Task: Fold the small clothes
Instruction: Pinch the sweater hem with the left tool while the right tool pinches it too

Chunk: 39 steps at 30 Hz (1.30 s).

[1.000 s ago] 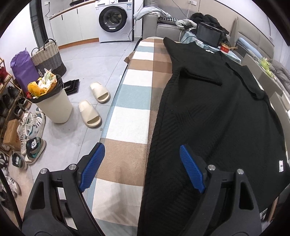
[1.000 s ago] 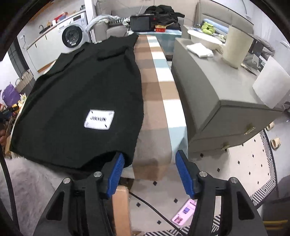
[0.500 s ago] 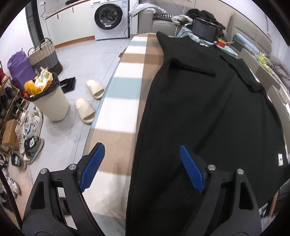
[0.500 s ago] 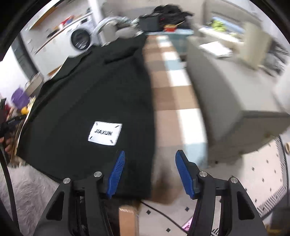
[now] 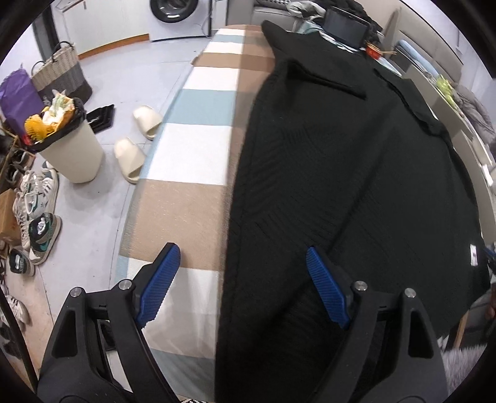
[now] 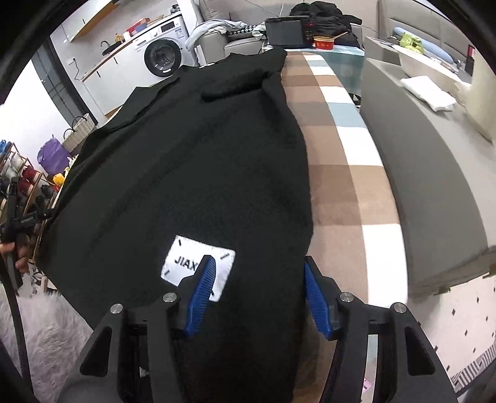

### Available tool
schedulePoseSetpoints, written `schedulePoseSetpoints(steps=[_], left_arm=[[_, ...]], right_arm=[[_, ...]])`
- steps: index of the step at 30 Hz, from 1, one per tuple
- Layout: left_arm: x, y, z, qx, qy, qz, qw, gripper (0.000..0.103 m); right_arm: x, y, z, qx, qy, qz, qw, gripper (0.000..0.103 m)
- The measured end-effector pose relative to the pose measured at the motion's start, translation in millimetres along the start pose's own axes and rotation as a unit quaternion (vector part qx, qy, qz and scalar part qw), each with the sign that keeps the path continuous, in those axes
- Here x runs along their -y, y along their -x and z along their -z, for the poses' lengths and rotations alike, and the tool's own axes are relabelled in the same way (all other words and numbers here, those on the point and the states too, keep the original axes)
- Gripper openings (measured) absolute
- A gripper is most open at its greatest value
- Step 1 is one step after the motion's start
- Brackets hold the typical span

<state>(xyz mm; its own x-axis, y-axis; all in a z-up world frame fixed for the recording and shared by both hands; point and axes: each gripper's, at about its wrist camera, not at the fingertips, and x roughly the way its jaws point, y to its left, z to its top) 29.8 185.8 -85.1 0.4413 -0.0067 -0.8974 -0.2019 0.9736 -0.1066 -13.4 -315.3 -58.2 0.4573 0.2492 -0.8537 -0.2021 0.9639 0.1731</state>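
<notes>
A black knitted garment (image 5: 341, 170) lies spread flat along a table covered with a striped cloth (image 5: 192, 155). My left gripper (image 5: 241, 249) hovers over the garment's near left edge. Its jaws are closing, and the edge lies below the gap with neither pad touching it. In the right wrist view the same garment (image 6: 186, 170) has a white label (image 6: 183, 263) near its near corner. Above that corner my right gripper (image 6: 258, 259) stands open, its left finger partly covering the label. Nothing is gripped by either.
Left of the table, on the floor, stand a full bin (image 5: 74, 152), cream slippers (image 5: 130, 158) and several shoes (image 5: 37, 198). A grey cabinet (image 6: 418, 170) runs close along the table's right side. A dark screen (image 6: 283, 29) and a red bowl (image 6: 322, 42) sit at the far end.
My right gripper has moved left, from over the bare striped cloth at the table's end to over the garment's corner by the label. My left gripper has sunk closer to the garment's edge.
</notes>
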Motion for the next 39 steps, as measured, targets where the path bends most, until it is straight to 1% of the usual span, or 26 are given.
schedulePoseSetpoints(steps=[1, 2, 3, 4, 5, 6, 7, 8, 9, 12, 14, 15, 17, 18, 20, 22, 25, 29, 31, 33, 34, 36, 37, 38, 39], left_arm=[[1.0, -0.1, 0.5, -0.002, -0.003, 0.005, 1.0000, 0.080], [2.0, 0.3, 0.5, -0.002, -0.007, 0.011, 0.9999, 0.076], [3.1, 1.0, 0.7, -0.001, -0.012, 0.019, 0.9997, 0.073], [4.7, 1.5, 0.7, 0.001, -0.016, 0.025, 0.9996, 0.060], [7.2, 2.6, 1.1, 0.005, -0.025, 0.032, 0.9992, 0.039], [10.3, 3.0, 1.4, 0.006, -0.035, 0.035, 0.9988, 0.027], [12.3, 2.6, 0.8, 0.006, -0.041, 0.037, 0.9985, 0.005], [13.7, 2.4, 0.2, 0.006, -0.044, 0.041, 0.9982, 0.005], [14.5, 4.4, -0.6, 0.013, -0.042, 0.042, 0.9982, 0.005], [16.6, 16.3, -5.7, 0.041, -0.044, 0.046, 0.9971, 0.004], [15.6, 27.5, -11.6, 0.065, -0.038, 0.056, 0.9956, 0.004], [15.0, 33.1, -16.7, 0.080, -0.035, 0.062, 0.9943, 0.004], [15.5, 42.7, -26.1, 0.104, -0.032, 0.069, 0.9916, 0.004], [16.5, 45.5, -31.0, 0.114, -0.034, 0.071, 0.9904, 0.004], [19.3, 49.5, -47.7, 0.141, -0.040, 0.065, 0.9871, 0.004], [19.4, 49.2, -65.5, 0.163, -0.040, 0.058, 0.9840, 0.004], [16.1, 40.8, -91.3, 0.180, -0.034, 0.056, 0.9815, 0.004], [7.9, 13.0, -123.9, 0.173, -0.012, 0.063, 0.9829, 0.005], [8.3, -3.7, -136.0, 0.166, -0.006, 0.059, 0.9844, 0.005], [10.1, -22.0, -145.9, 0.149, 0.001, 0.051, 0.9875, 0.005], [10.9, -29.5, -147.9, 0.140, 0.006, 0.047, 0.9890, 0.005], [10.8, -38.0, -149.8, 0.122, 0.009, 0.045, 0.9915, 0.010], [11.0, -39.5, -148.3, 0.120, 0.006, 0.042, 0.9918, 0.015], [10.5, -39.6, -146.6, 0.120, 0.005, 0.037, 0.9921, 0.028], [10.0, -40.5, -145.0, 0.119, 0.005, 0.030, 0.9924, 0.039]], right_arm=[[-1.5, -2.1, -3.2, 0.001, 0.002, -0.003, 1.000, 0.058], [-2.5, -4.1, -5.7, 0.002, 0.003, -0.004, 1.000, 0.058], [-3.7, -5.8, -7.8, 0.002, 0.006, -0.003, 1.000, 0.056], [-4.0, -8.1, -9.9, 0.001, 0.009, -0.001, 1.000, 0.048], [-6.4, -10.2, -12.5, 0.001, 0.015, -0.001, 1.000, 0.043], [-6.9, -10.9, -13.3, 0.002, 0.017, -0.001, 1.000, 0.033], [-9.2, -13.0, -15.4, 0.004, 0.023, 0.001, 1.000, 0.019], [-11.4, -13.8, -16.0, 0.005, 0.031, 0.000, 1.000, 0.013], [-11.9, -13.6, -16.4, 0.009, 0.036, 0.001, 0.999, 0.010], [-14.4, -1.6, -20.1, 0.045, 0.043, -0.002, 0.998, 0.009], [-13.5, 13.7, -26.9, 0.084, 0.038, -0.009, 0.996, 0.008], [-13.1, 18.2, -29.2, 0.094, 0.037, -0.009, 0.995, 0.008], [-11.9, 30.3, -41.2, 0.133, 0.030, -0.011, 0.991, 0.008], [-11.5, 32.6, -46.7, 0.144, 0.026, -0.011, 0.989, 0.008], [-10.2, 35.0, -64.4, 0.170, 0.017, -0.010, 0.985, 0.008], [-9.7, 31.5, -85.2, 0.188, 0.001, 0.002, 0.982, 0.008], [-11.3, 17.9, -113.4, 0.190, -0.010, 0.028, 0.981, 0.008], [-8.6, -9.2, -140.1, 0.167, -0.041, 0.063, 0.983, 0.008], [-2.7, -25.0, -151.3, 0.154, -0.067, 0.060, 0.984, 0.009], [4.6, -35.8, -158.3, 0.153, -0.086, 0.063, 0.982, 0.009], [6.9, -45.1, -163.8, 0.139, -0.086, 0.057, 0.985, 0.012], [10.1, -51.9, -163.4, 0.116, -0.079, 0.060, 0.988, 0.013], [12.8, -51.8, -163.0, 0.108, -0.073, 0.063, 0.989, 0.021], [17.8, -50.6, -161.5, 0.104, -0.072, 0.062, 0.990, 0.026], [22.6, -48.8, -159.2, 0.103, -0.074, 0.062, 0.990, 0.037]])
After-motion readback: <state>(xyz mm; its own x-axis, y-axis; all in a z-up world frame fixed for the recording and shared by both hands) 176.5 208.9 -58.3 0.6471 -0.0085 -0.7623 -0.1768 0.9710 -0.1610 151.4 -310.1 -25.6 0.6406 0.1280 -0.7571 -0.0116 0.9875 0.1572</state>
